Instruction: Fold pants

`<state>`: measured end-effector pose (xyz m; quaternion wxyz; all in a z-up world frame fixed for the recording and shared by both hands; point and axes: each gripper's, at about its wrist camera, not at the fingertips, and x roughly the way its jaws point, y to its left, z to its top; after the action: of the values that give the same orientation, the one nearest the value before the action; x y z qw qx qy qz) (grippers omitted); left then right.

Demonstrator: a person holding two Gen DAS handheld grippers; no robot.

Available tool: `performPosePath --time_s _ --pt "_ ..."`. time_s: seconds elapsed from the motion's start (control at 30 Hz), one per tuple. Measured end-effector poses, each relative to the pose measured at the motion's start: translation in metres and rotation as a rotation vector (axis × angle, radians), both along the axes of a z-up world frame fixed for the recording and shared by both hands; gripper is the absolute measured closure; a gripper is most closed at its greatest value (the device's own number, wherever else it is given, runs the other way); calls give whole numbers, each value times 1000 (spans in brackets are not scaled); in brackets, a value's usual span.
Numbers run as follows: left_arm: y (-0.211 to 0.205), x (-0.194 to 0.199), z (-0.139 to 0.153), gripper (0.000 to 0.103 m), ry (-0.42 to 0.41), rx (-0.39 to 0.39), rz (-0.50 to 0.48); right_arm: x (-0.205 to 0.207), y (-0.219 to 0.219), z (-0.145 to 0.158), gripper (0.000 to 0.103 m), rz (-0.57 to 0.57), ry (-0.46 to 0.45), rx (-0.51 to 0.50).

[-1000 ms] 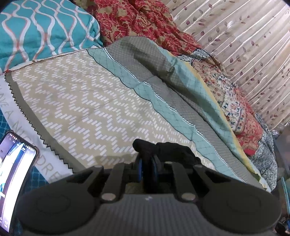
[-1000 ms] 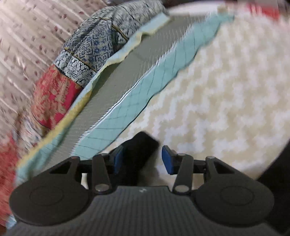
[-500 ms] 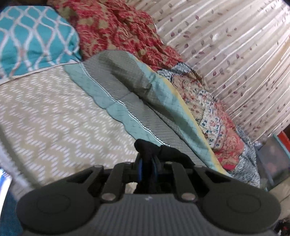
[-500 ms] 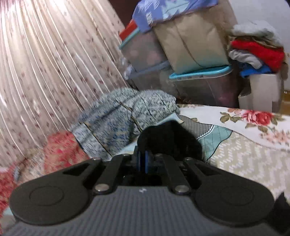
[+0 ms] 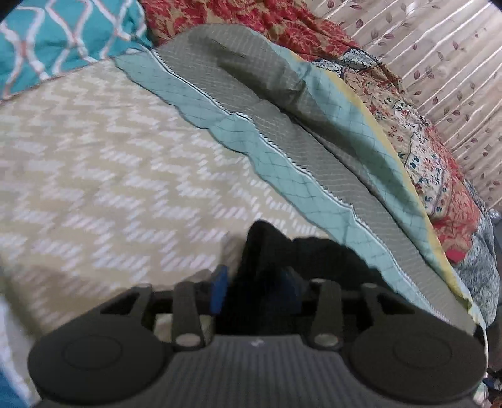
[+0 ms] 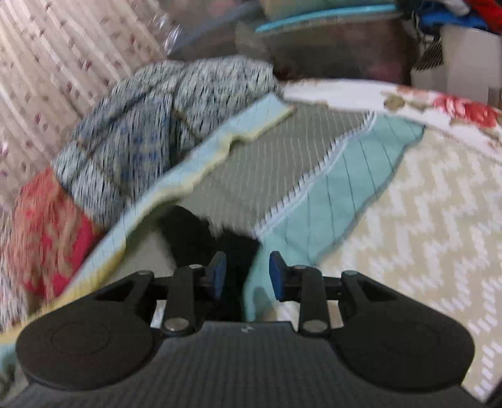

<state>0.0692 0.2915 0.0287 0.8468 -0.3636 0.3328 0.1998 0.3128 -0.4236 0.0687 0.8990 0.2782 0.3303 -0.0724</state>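
The black pants [image 5: 313, 257] lie bunched on the beige zigzag bedspread [image 5: 94, 175], right at my left gripper [image 5: 255, 287]. Its jaws are opening; the dark cloth still sits between them and hides the right pad, while the blue left pad [image 5: 219, 288] shows free. In the right wrist view another part of the black pants [image 6: 191, 232] rests on the grey and teal quilt border [image 6: 313, 201]. My right gripper [image 6: 247, 276] is opening too, with the cloth lying against the left pad [image 6: 216, 276] and clear of the right one.
A teal patterned pillow [image 5: 56, 37] and a red floral blanket [image 5: 251, 18] lie at the head of the bed. A blue-and-white blanket [image 6: 141, 125] is heaped along the curtain [image 5: 455, 62]. Storage boxes [image 6: 329, 53] stand beyond the bed's end.
Half a second ago both grippers were shut on the black cloth; now both pairs of jaws have parted. The right view has dipped from the stacked boxes down toward the bed.
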Motion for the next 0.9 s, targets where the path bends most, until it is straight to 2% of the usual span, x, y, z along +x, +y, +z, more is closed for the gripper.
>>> performPosePath --time_s 0.1,0.17,0.2,0.3,0.33,0.4,0.47,0.57,0.6,0.63,0.67,0.73,0.77,0.87,0.9 --pt "-3 -48 12 55 -18 -20 -18 -50 9 2 69 113 -31 25" --pt "-9 -82 19 45 -25 -29 -19 -83 22 3 69 208 -52 41" --pt "-12 -95 22 44 -24 -38 -26 -102 30 2 69 267 -61 52" --pt "-27 -131 15 36 3 -117 -64 -156 57 -3 69 396 -70 56" --pt "-32 -141 11 29 12 -154 -73 -177 66 -6 69 436 -67 53" --pt "-42 -154 2 24 24 -234 -103 -208 89 -10 68 506 -47 35" --pt "-48 -162 -11 9 9 -354 -106 -235 110 -15 68 557 -26 33" --pt "-51 -162 -35 5 -44 -538 -86 -264 139 -24 68 589 9 88" --pt "-53 -158 -40 6 -73 -571 -80 -273 148 -29 68 598 24 105" --pt "-55 -153 -43 20 -89 -578 -71 -277 157 -31 68 604 44 116" --pt "-57 -149 -44 57 -69 -560 -56 -283 170 -33 68 615 63 127" --pt "-60 -146 -39 83 -59 -527 -73 -292 191 -32 68 663 85 116" --pt "-60 -153 -31 91 -71 -493 -74 -295 203 -27 68 700 78 91" --pt "-49 -187 5 91 -68 -296 -45 -305 238 -11 68 821 36 51" --pt "-44 -200 12 91 -63 -278 -36 -310 248 -11 68 860 41 47"
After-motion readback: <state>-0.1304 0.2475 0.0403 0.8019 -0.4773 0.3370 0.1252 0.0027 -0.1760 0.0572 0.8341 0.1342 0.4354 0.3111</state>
